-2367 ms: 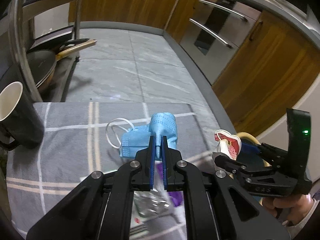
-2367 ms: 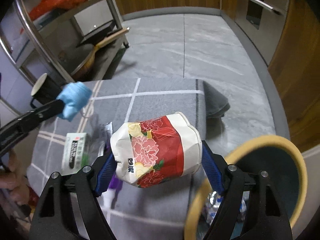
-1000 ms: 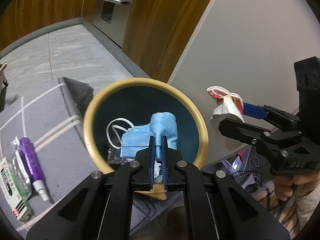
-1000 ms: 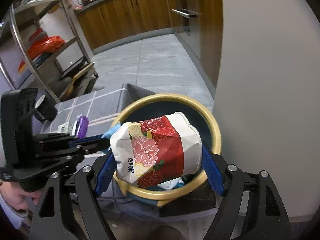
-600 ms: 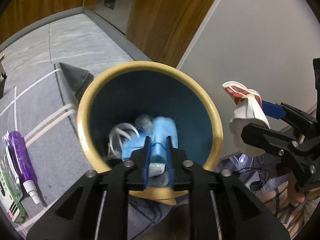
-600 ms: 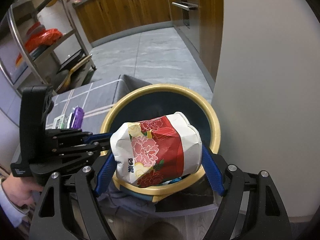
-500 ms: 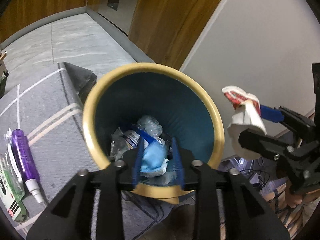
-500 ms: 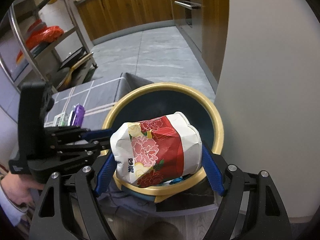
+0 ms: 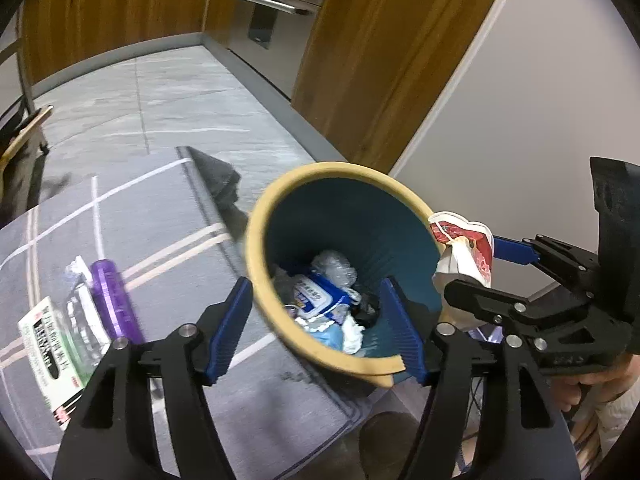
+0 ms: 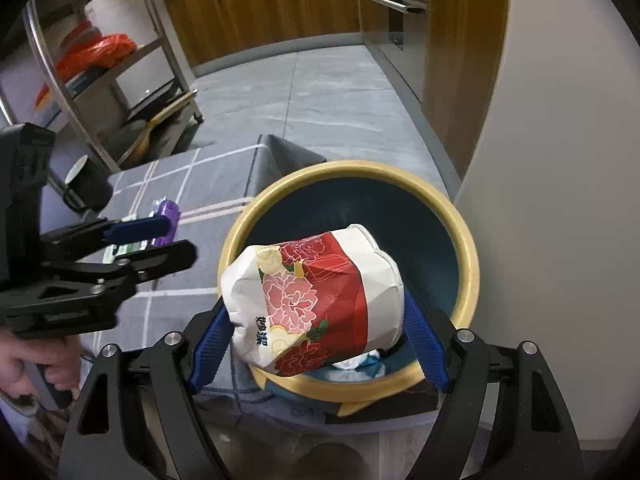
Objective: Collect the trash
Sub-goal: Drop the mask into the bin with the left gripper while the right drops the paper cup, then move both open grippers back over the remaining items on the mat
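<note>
A teal trash bin with a yellow rim (image 9: 256, 264) (image 10: 468, 248) stands beside the table. It holds several pieces of trash, among them the blue face mask (image 9: 326, 334). My left gripper (image 9: 316, 328) is open and empty above the bin's near rim. My right gripper (image 10: 316, 340) is shut on a crumpled red-and-white flowered paper cup (image 10: 316, 300) and holds it over the bin. That cup also shows in the left wrist view (image 9: 464, 256), at the bin's right edge.
On the grey checked tablecloth (image 9: 132, 208) lie a purple bottle (image 9: 114, 300), a clear wrapper (image 9: 82, 316) and a green-and-white box (image 9: 50, 344). A black mug (image 10: 86, 184) stands further back. A metal rack (image 10: 104, 80) with pans is at the left; wooden cabinets behind.
My left gripper opened over the bin and the blue mask dropped inside. It then drew back a little toward the table. The right gripper kept holding the cup over the bin.
</note>
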A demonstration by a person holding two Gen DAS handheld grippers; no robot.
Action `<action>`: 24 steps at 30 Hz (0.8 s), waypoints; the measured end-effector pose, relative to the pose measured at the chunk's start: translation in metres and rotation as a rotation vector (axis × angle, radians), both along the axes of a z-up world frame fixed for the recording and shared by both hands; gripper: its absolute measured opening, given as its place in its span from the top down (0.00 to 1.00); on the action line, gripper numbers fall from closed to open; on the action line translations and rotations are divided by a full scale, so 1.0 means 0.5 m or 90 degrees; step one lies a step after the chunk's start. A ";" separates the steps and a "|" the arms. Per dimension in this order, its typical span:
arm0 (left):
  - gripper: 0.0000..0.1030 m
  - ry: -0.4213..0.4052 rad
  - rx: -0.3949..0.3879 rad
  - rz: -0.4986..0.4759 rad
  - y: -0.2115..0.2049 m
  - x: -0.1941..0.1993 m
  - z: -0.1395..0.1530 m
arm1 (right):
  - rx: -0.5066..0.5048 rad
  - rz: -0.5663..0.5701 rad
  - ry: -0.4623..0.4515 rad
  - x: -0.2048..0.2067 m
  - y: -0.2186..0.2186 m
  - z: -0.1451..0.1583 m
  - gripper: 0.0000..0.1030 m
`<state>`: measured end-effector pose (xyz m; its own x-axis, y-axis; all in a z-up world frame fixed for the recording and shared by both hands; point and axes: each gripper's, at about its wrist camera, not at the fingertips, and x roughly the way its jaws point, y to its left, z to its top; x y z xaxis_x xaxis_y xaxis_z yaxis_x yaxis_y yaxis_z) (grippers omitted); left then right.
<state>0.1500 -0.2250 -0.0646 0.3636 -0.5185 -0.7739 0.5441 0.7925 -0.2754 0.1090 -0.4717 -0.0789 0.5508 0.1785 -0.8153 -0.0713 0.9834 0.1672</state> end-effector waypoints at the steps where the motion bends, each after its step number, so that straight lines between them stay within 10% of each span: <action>1: 0.35 0.000 0.001 0.003 0.007 0.000 0.001 | 0.000 0.001 0.003 0.005 0.005 -0.002 0.23; 24: 0.29 -0.004 0.002 0.117 0.221 0.008 0.016 | -0.011 0.004 0.022 0.052 0.077 -0.005 0.15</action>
<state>0.1541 -0.1144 -0.0567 0.4569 -0.4409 -0.7725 0.3920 0.8794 -0.2701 0.1349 -0.4331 -0.0812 0.5216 0.1676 -0.8365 -0.0719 0.9857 0.1527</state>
